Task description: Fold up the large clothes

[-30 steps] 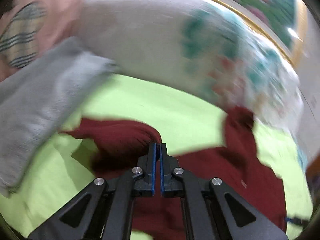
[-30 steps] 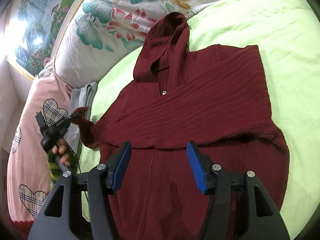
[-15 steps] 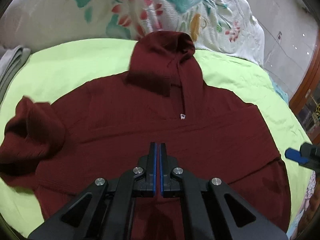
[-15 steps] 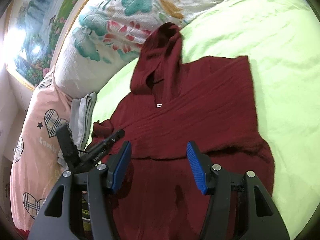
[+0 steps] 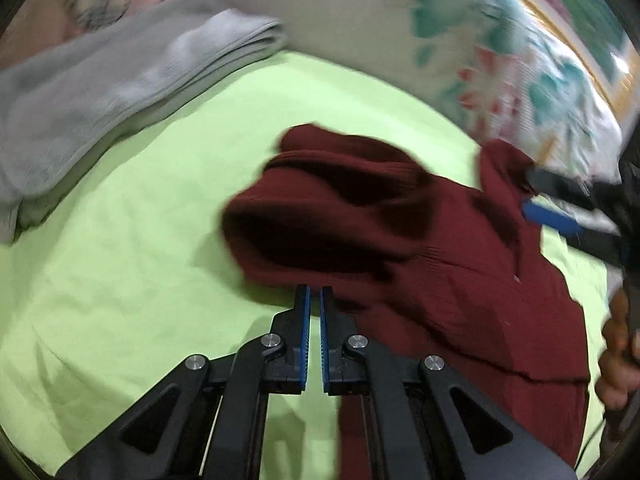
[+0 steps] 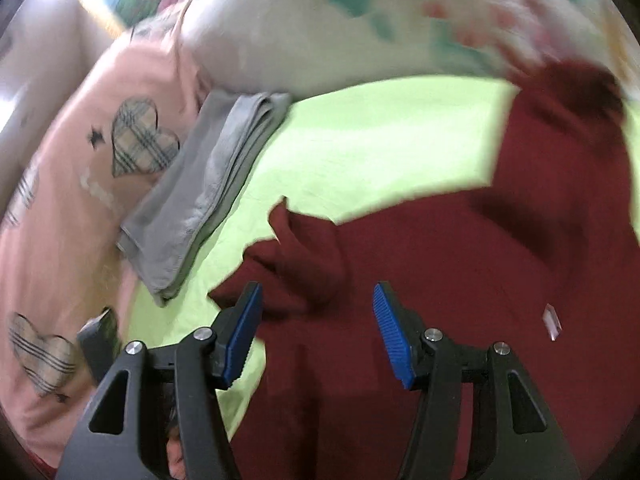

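Observation:
A dark red knit hoodie lies on a lime green bed sheet. Its left sleeve is bunched in a heap near its shoulder. My left gripper is shut and empty, its tips just short of the bunched sleeve. In the right wrist view the hoodie fills the lower right with the crumpled sleeve between the open jaws of my right gripper, which hovers above it. The right gripper also shows at the right edge of the left wrist view.
A folded grey garment lies on the sheet left of the hoodie, also in the left wrist view. A pink pillow with plaid hearts and a white floral pillow line the far side.
Both views swung left and are blurred with motion. The left gripper moved from over the hoodie's chest to the bunched left sleeve. The right gripper moved left over the same sleeve, still open.

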The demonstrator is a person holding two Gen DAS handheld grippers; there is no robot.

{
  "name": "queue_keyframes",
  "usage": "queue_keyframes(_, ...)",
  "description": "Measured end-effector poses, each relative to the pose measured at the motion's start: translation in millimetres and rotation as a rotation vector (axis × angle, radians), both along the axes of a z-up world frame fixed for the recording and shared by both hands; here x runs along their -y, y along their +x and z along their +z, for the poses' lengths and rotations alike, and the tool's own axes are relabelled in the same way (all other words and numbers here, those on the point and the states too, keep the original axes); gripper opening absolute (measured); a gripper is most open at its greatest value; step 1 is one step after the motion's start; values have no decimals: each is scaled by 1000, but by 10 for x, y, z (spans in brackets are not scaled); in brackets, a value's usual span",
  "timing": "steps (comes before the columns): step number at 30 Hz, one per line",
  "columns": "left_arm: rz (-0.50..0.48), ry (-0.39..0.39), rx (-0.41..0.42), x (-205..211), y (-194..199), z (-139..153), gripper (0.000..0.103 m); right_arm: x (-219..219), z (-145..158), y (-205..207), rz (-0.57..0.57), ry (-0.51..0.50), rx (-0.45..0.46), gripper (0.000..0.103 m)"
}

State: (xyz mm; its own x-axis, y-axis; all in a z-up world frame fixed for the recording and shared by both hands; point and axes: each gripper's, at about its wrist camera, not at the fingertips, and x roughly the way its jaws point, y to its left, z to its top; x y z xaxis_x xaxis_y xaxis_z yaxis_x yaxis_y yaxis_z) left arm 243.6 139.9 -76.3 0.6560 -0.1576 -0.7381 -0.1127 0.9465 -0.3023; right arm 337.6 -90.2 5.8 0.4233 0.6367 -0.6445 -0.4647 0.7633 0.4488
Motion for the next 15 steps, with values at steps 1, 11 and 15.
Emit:
queue_keyframes(1, 19, -15, -5, -69, 31, -31, 2, -169, 12, 101, 21, -21, 12, 58)
queue_keyframes(11, -39, -128, 18, -107, 293, -91, 2, -1667, -400, 883, 212, -384, 23, 28)
queue_keyframes(15, -70, -109, 9, -42, 345, -138, 2, -1560, -394, 861, 157, -366, 50, 5)
